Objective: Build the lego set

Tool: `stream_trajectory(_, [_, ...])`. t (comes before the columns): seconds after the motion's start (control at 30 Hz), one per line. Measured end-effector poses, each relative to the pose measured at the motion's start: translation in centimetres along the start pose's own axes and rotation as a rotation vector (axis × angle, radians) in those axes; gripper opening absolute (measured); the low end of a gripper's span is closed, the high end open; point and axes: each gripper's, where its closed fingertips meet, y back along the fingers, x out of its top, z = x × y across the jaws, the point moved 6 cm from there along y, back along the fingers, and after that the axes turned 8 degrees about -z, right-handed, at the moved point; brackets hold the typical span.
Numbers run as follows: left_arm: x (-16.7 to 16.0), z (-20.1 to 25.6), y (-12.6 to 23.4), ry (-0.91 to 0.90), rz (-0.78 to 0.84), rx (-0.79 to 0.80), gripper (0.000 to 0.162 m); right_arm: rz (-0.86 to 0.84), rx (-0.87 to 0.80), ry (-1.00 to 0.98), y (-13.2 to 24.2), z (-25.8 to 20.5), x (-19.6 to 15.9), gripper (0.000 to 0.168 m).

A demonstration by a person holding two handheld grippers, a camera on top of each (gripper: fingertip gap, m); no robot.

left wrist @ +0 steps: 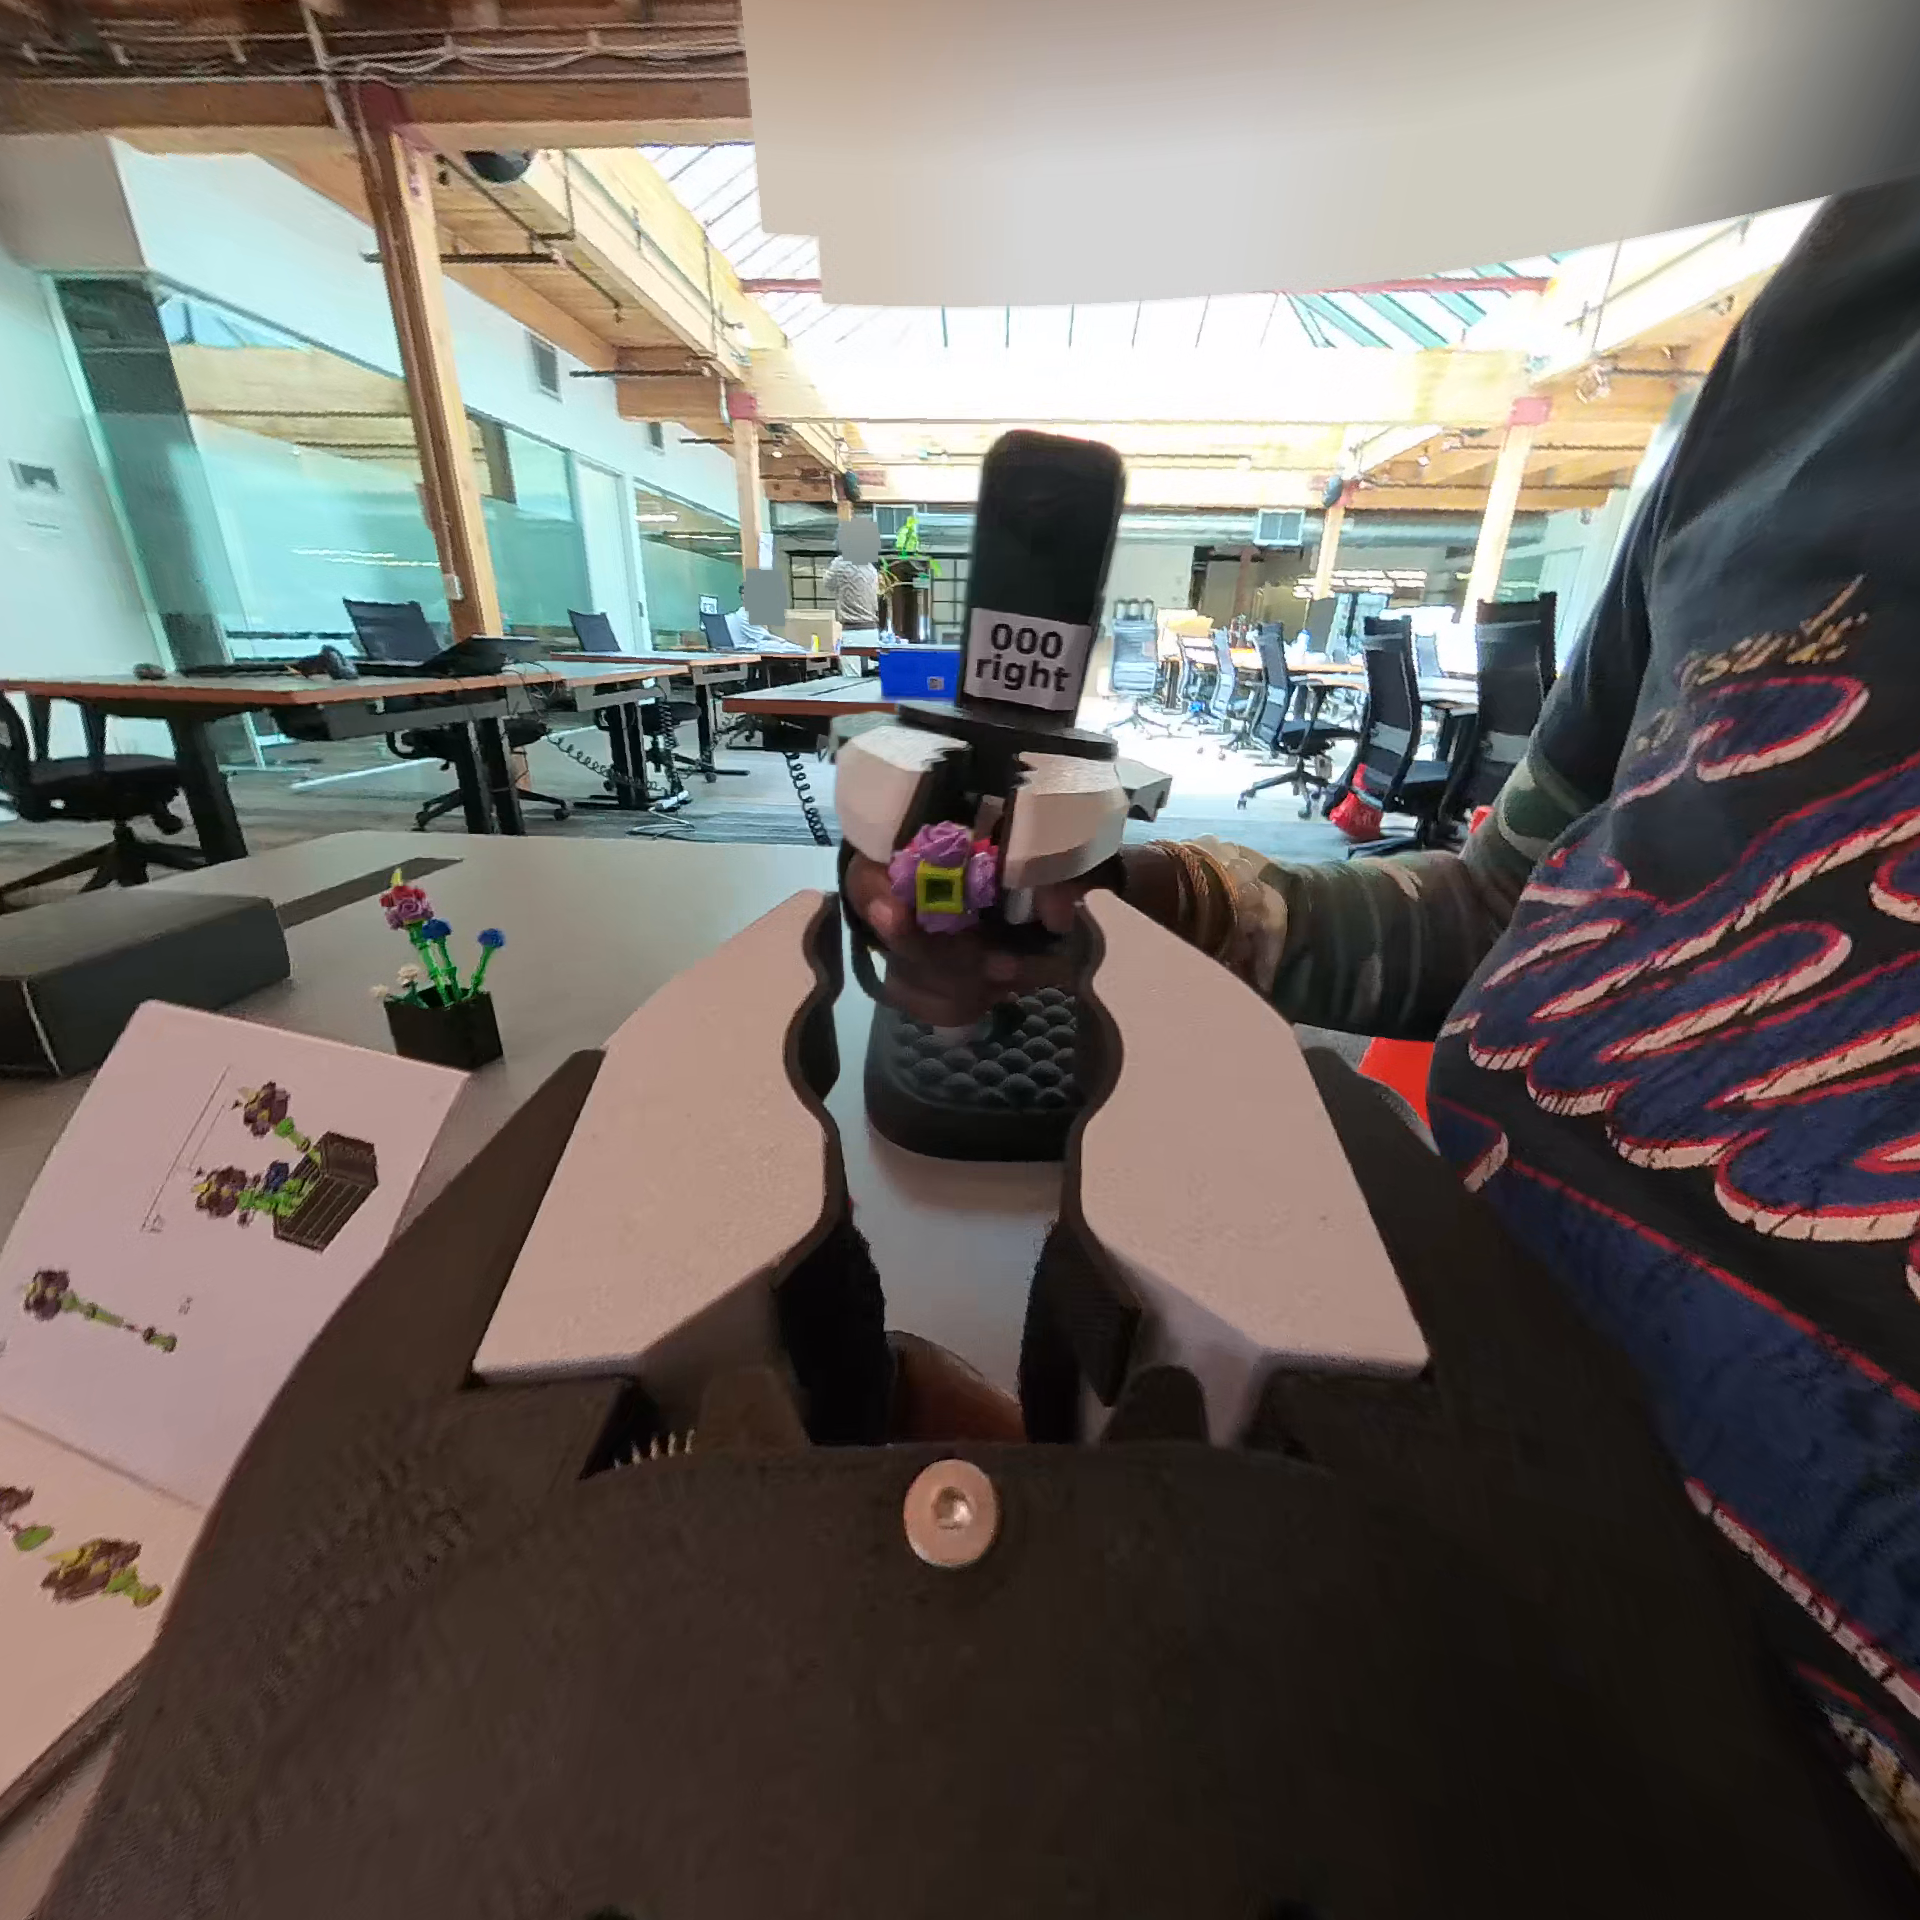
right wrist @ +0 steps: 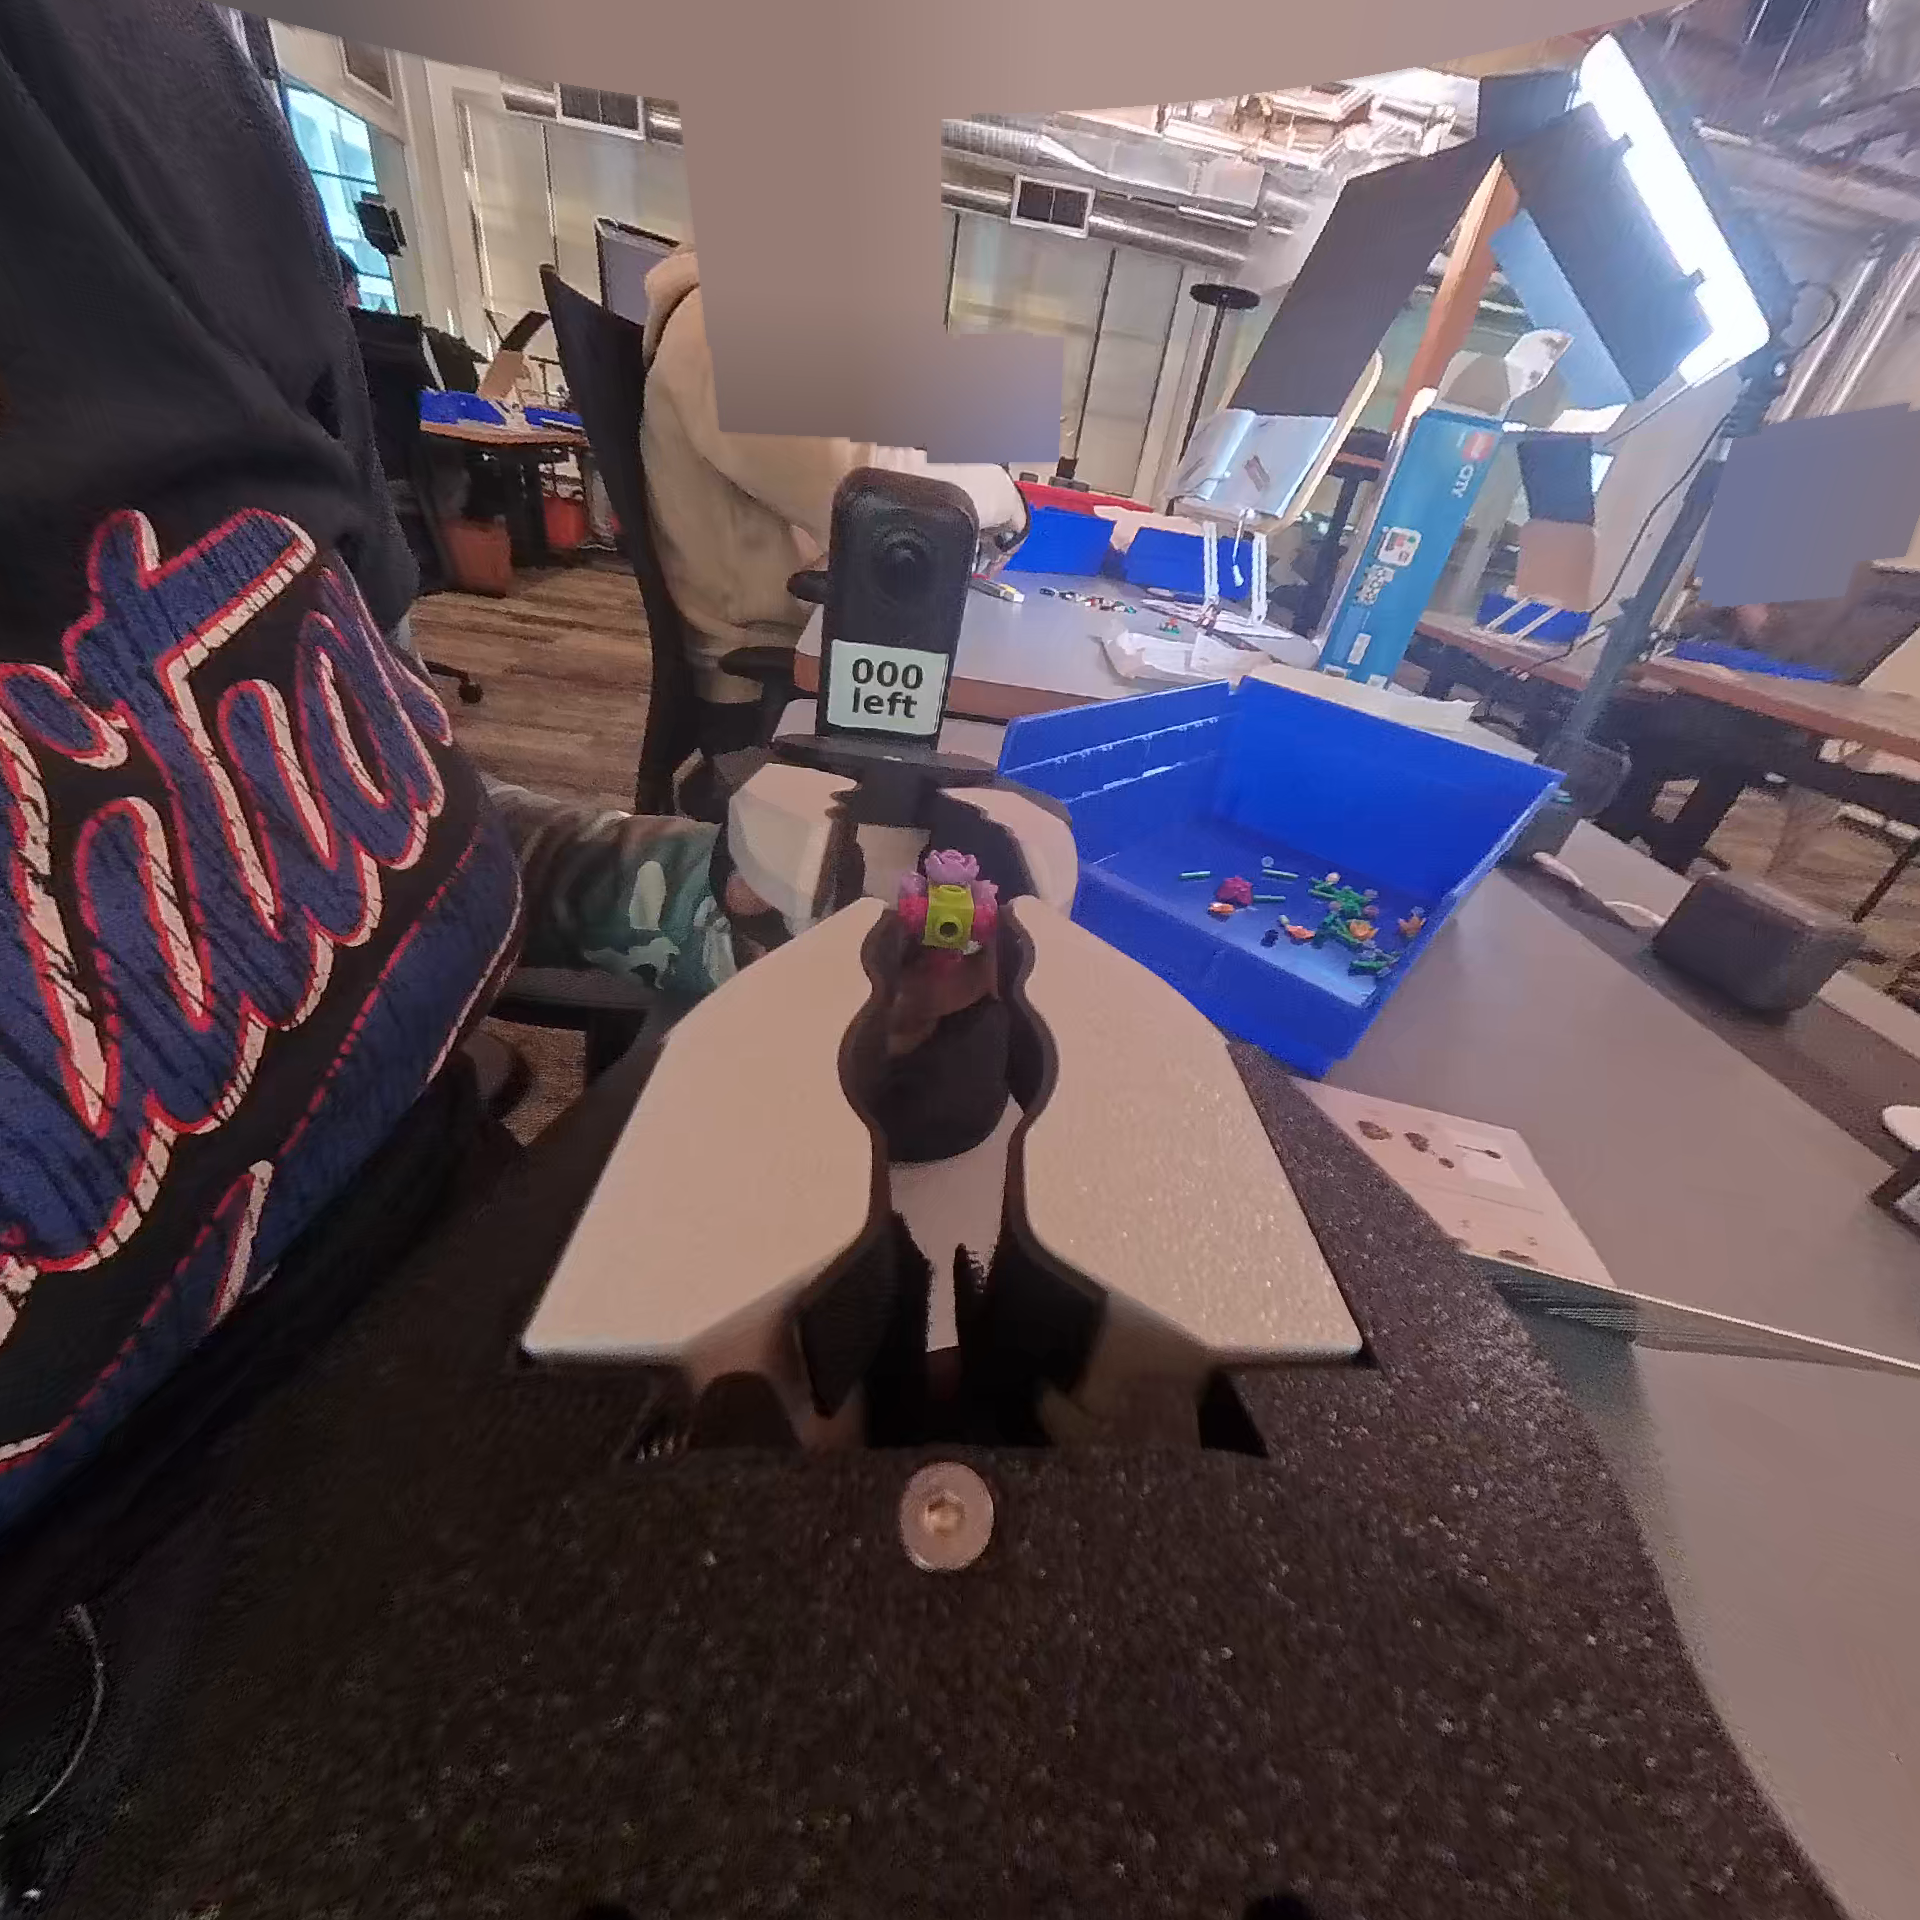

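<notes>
The right gripper (right wrist: 948, 925) pinches a small flower piece (right wrist: 948, 906), its lime cube face turned toward the left gripper (left wrist: 956, 935), whose fingers (left wrist: 717, 1122) stand spread and empty just short of it. Both hover above the table (left wrist: 623, 883); a potted bouquet (left wrist: 442, 977) stands upright beside the instructions (left wrist: 260, 1195).

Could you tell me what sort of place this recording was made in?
Probably an open-plan office: rows of desks with black office chairs, exposed wooden ceiling beams, and glass-walled rooms along one side.
</notes>
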Motion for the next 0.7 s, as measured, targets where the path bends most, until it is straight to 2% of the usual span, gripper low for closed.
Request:
stream_trajectory(0.13, [-0.2,0.5,-0.6,-0.058,-0.024,-0.014,0.033,0.006,0.034,-0.016,-0.3,-0.4,-0.3,0.018])
stream_trajectory(0.33, [-0.1,0.5,-0.4,-0.051,0.0,-0.04,0.018,0.011,0.056,-0.047,-0.3,-0.4,-0.3,0.018])
stream_trajectory(0.43, [-0.3,0.3,-0.5,-0.063,-0.033,-0.008,0.018,-0.063,0.064,-0.097,0.1,-0.1,-0.6,0.019])
stream_trajectory(0.53, [-0.5,0.2,-0.6,-0.071,-0.066,0.014,0.018,-0.131,0.041,-0.114,1.6,0.6,-0.5,0.029])
stream_trajectory(0.6, [-0.6,0.2,-0.6,-0.074,-0.077,0.019,0.018,-0.221,0.041,-0.138,2.9,0.9,-0.9,0.027])
stream_trajectory(0.63, [-0.7,0.2,-0.6,-0.081,-0.086,0.027,0.018,-0.305,0.038,-0.15,3.5,1.1,-1.5,0.018])
stream_trajectory(0.7, [-0.8,0.1,-0.6,-0.102,-0.104,0.058,0.018,-0.562,0.015,-0.199,4.8,1.7,-3.7,0.007])
